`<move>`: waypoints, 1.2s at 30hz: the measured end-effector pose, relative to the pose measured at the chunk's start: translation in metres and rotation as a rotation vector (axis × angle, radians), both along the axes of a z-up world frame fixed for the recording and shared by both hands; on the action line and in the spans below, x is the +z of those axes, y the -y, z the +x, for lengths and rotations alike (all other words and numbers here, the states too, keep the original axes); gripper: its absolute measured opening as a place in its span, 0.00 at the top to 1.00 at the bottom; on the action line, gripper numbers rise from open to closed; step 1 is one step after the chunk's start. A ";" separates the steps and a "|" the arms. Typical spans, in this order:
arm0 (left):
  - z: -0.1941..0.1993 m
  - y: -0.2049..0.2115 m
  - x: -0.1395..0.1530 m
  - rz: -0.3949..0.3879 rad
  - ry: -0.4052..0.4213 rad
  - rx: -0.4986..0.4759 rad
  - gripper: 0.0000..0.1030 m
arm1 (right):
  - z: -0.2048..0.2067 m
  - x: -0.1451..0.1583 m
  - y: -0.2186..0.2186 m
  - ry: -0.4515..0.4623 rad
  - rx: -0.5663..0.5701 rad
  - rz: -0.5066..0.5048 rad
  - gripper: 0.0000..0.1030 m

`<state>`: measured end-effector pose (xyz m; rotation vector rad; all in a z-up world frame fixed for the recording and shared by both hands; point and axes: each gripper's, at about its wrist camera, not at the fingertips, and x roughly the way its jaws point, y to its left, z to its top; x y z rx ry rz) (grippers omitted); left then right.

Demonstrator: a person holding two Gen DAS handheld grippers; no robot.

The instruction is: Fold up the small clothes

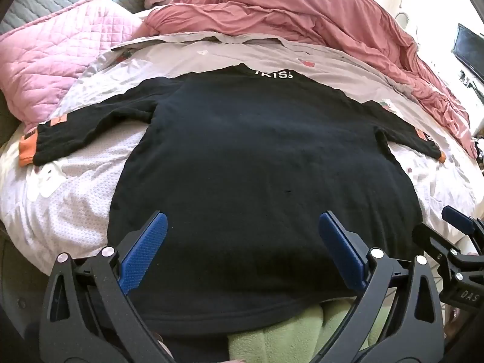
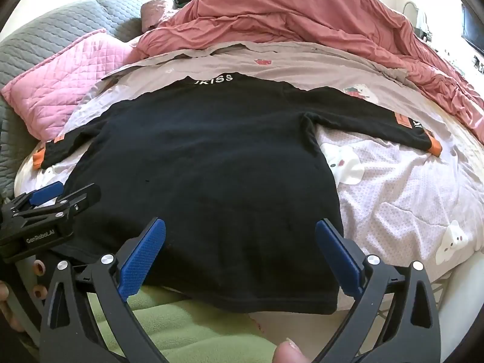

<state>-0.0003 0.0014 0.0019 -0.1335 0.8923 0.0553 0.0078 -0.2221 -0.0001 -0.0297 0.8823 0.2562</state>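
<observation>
Spread flat, back up, across the pale patterned bedsheet (image 1: 75,211): black long-sleeved top with orange cuffs (image 1: 242,157). Poised above its near hem, left gripper (image 1: 243,227) and right gripper (image 2: 240,233), jaws wide, empty. Folding apparently not yet begun; next, probably pinching a sleeve or hem.

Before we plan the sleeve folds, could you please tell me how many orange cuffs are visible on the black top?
2: one cuff ends the sleeve at the picture's left, the other cuff ends the sleeve at the right. None looks hidden.
</observation>
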 end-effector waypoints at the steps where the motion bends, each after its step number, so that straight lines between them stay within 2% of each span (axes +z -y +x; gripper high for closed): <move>1: 0.000 0.000 0.000 0.001 0.000 0.001 0.09 | 0.000 0.000 0.000 -0.001 0.000 0.001 0.04; 36: 0.000 -0.001 -0.001 0.003 0.001 0.001 0.09 | 0.001 -0.005 -0.002 -0.007 0.000 0.000 0.04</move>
